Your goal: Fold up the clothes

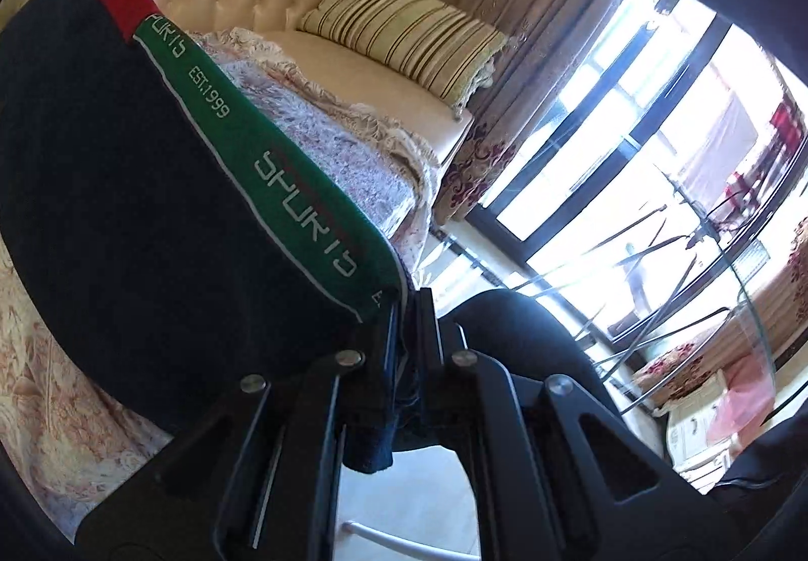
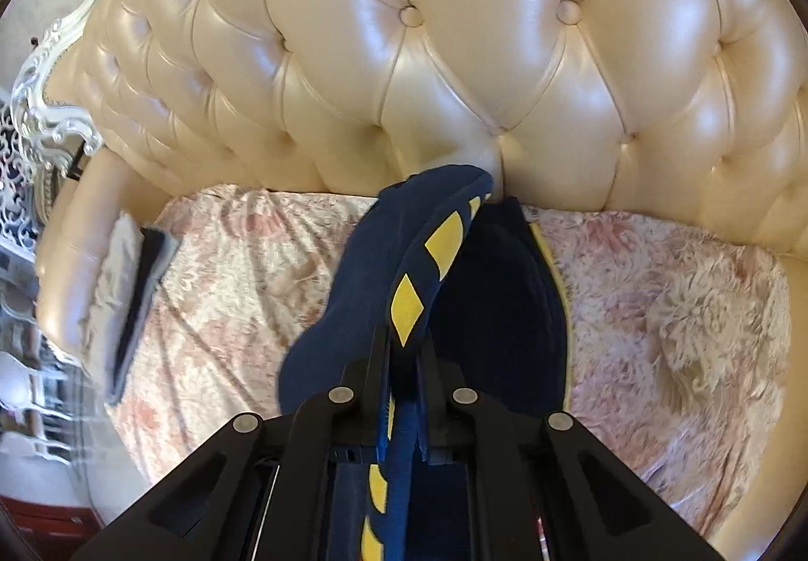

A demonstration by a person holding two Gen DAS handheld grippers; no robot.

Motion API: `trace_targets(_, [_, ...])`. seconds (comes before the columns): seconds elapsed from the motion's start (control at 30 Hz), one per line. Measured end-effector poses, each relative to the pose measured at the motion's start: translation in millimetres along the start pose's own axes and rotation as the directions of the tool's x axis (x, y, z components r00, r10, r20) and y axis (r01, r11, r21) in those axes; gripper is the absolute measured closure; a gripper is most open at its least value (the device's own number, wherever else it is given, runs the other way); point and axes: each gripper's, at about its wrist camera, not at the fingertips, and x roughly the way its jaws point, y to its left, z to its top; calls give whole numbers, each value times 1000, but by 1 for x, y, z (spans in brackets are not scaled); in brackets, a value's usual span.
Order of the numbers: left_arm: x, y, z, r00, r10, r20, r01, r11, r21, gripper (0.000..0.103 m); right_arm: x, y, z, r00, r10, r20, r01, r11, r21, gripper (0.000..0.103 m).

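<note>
Pinching knit garment (image 1: 126,187) (green band): both grippers (image 1: 409,308) (image 2: 404,349).

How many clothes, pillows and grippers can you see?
Navy garment held up: 1
Folded clothes on the sofa: 1 small pile
Striped pillow: 1
Hand-held grippers: 2, left hand-held gripper and right hand-held gripper
Total: 5

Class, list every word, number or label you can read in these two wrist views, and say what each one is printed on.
"EST.1999": white print on the green band of the dark navy garment clamped in the left gripper.
"SPORTS", apparently: larger white stylised letters lower on that band; the reading is uncertain.
A second copy near the red section: partly cut off.
Right wrist view: no text; the right gripper grips blue cloth with yellow diamonds.
</note>
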Motion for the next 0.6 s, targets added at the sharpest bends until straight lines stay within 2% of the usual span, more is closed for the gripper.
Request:
trace_targets(0.3, [54,13,-5,996,20,-89,-23,999,-28,95,34,-67,-9,1000,9,-9,-8,998,64,95])
trace_targets(0.6, [85,27,-13,987,37,-154,-44,998,-42,95,72,-109,-18,999,19,-37,-15,995,98,95])
